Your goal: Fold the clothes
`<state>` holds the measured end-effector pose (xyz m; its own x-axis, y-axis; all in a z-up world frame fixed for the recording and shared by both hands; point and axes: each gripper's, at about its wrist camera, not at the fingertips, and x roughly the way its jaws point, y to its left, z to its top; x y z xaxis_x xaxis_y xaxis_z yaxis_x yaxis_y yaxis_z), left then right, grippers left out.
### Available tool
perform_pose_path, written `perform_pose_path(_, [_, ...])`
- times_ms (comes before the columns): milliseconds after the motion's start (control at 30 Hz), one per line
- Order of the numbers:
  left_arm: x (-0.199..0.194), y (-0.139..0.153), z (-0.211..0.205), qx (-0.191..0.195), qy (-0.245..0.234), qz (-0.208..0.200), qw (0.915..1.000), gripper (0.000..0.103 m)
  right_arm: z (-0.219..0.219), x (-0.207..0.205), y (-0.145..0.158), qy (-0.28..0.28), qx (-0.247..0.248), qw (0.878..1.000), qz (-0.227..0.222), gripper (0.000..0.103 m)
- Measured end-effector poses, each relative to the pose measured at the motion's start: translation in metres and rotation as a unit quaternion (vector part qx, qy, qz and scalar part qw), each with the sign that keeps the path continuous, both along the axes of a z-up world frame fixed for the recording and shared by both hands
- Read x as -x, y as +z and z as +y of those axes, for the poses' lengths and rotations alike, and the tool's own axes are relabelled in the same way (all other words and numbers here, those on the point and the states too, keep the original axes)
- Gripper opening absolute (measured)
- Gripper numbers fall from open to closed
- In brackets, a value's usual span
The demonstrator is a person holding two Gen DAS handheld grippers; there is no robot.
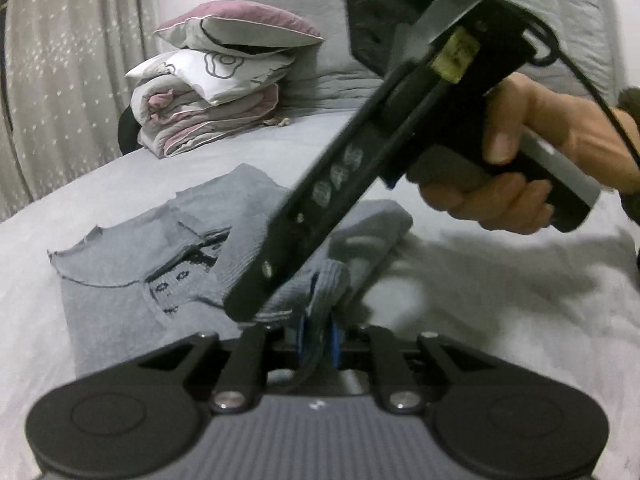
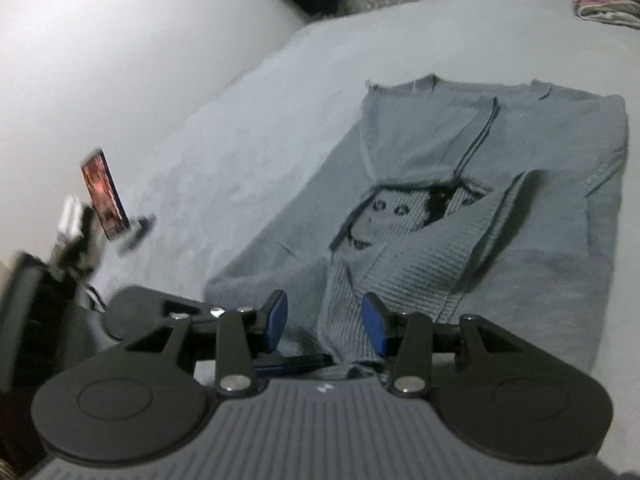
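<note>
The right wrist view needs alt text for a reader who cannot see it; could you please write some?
An open right gripper hovers over the ribbed hem of a partly folded grey sweater lying on a pale grey bed. A phone stands propped at the bed's left edge.

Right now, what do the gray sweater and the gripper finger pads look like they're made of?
The gray sweater looks like a soft knit, perhaps wool or acrylic: ribbed rows show along its folded sleeve, and a dark pattern is knitted in. The right gripper has blue finger pads that look like matte rubber or soft plastic, though the blur leaves that open.
</note>
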<state>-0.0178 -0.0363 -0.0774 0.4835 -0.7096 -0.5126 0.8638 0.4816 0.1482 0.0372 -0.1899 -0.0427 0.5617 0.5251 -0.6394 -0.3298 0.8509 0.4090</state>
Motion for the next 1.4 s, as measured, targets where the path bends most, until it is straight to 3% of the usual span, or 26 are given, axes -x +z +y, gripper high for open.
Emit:
perform_pose_path(100, [0.000, -0.001, 0.002, -0.005, 0.000, 0.000, 1.0000, 0.014, 0.005, 0.004, -0.007, -0.002, 0.046, 0.999, -0.006, 0.016])
perform_pose_path(333, [0.002, 0.004, 0.005, -0.010, -0.008, -0.010, 0.9999, 0.016, -0.034, 0.006, 0.001, -0.108, 0.016, 0.994, -0.022, 0.016])
perform_pose_path(433, [0.003, 0.002, 0.004, -0.016, -0.012, -0.011, 0.9997, 0.017, -0.045, 0.013, 0.007, -0.100, -0.025, 0.994, -0.025, 0.021])
perform_pose_path(533, [0.005, 0.000, 0.000, -0.023, -0.016, -0.017, 0.9994, 0.018, -0.032, 0.018, 0.010, -0.054, -0.043, 0.997, -0.029, 0.028])
perform_pose_path(700, [0.007, -0.003, -0.003, -0.032, -0.015, -0.017, 0.9992, 0.018, 0.012, 0.018, 0.000, 0.004, 0.050, 0.998, -0.039, 0.026])
perform_pose_path(733, [0.007, -0.004, -0.003, -0.033, -0.013, -0.016, 0.9992, 0.018, 0.016, 0.016, -0.004, 0.006, 0.073, 0.997, -0.039, 0.010])
perform_pose_path(800, [0.006, -0.004, -0.002, -0.033, -0.008, -0.015, 0.9993, 0.014, 0.016, 0.012, -0.010, -0.009, 0.096, 0.995, -0.038, 0.006])
perform_pose_path(867, [0.004, -0.003, -0.002, -0.029, 0.000, -0.012, 0.9995, 0.008, 0.005, 0.006, -0.009, -0.046, 0.078, 0.995, -0.035, 0.006])
perform_pose_path(967, [-0.005, 0.002, 0.002, -0.008, 0.009, 0.015, 0.9998, 0.006, -0.013, -0.001, -0.007, -0.101, 0.050, 0.993, -0.034, 0.005])
perform_pose_path(1033, [-0.013, 0.006, 0.008, 0.012, 0.016, 0.037, 0.9991, 0.006, -0.021, -0.004, -0.008, -0.136, 0.065, 0.988, -0.041, 0.004])
perform_pose_path(1167, [-0.033, 0.015, 0.026, 0.067, 0.040, 0.082, 0.9935, 0.006, -0.043, -0.002, -0.006, -0.168, 0.032, 0.985, -0.035, 0.006])
perform_pose_path(1267, [-0.057, 0.023, 0.041, 0.126, 0.067, 0.121, 0.9823, 0.006, -0.054, 0.000, 0.002, -0.181, 0.013, 0.982, -0.051, 0.019])
perform_pose_path(1400, [-0.098, 0.022, 0.060, 0.198, 0.117, 0.172, 0.9578, 0.006, -0.068, 0.001, 0.010, -0.200, -0.007, 0.978, -0.061, 0.019])
